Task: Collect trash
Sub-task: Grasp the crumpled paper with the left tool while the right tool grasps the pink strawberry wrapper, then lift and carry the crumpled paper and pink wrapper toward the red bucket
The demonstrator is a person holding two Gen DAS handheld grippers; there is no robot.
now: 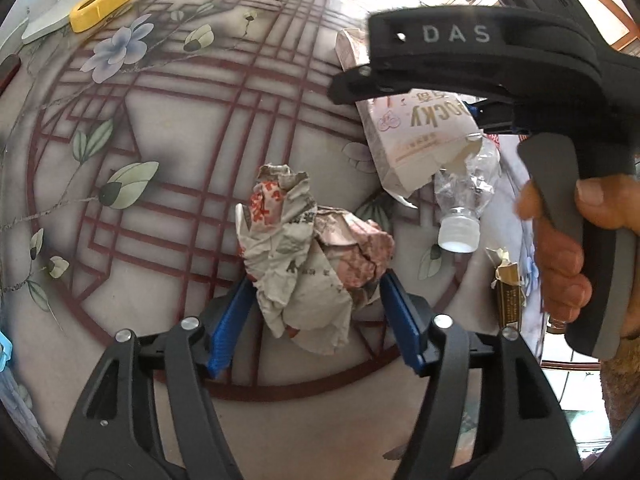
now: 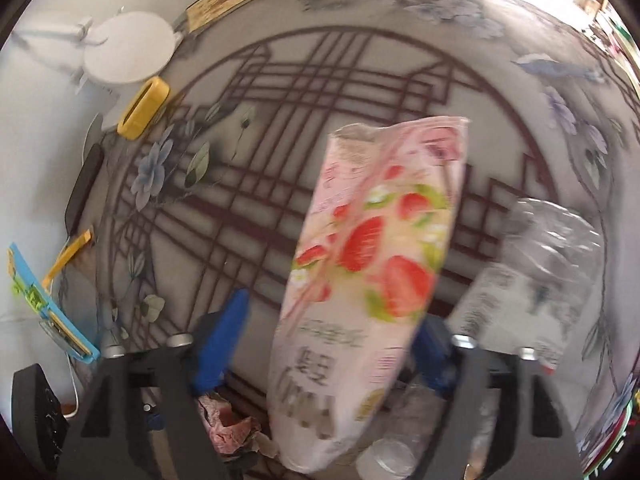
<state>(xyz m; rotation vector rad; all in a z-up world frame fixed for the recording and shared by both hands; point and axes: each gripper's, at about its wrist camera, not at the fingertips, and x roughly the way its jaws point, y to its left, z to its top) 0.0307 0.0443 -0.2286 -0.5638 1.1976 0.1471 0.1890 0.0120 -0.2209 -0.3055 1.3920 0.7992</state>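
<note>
A crumpled newspaper wad point(image 1: 308, 256) lies on the patterned table point(image 1: 180, 120) between the blue pads point(image 1: 232, 320) of my left gripper point(image 1: 316, 312), which stands open around it. A pink strawberry snack box point(image 2: 368, 264) is blurred between the fingers of my right gripper point(image 2: 328, 344). That gripper is open, and its left pad point(image 2: 220, 340) is clear of the box. In the left wrist view the same box point(image 1: 416, 136) lies under the right gripper point(image 1: 360, 84) and leans on a crushed clear bottle point(image 1: 464, 200). The bottle point(image 2: 552, 248) lies right of the box.
A person's hand point(image 1: 560, 264) holds the right gripper's handle. A yellow ring-shaped piece point(image 2: 142, 110), a white disc point(image 2: 128, 52), a dark flat object point(image 2: 84, 188) and a blue item point(image 2: 52, 304) lie along the table's left side. A gold-brown packet point(image 1: 508, 292) lies by the bottle.
</note>
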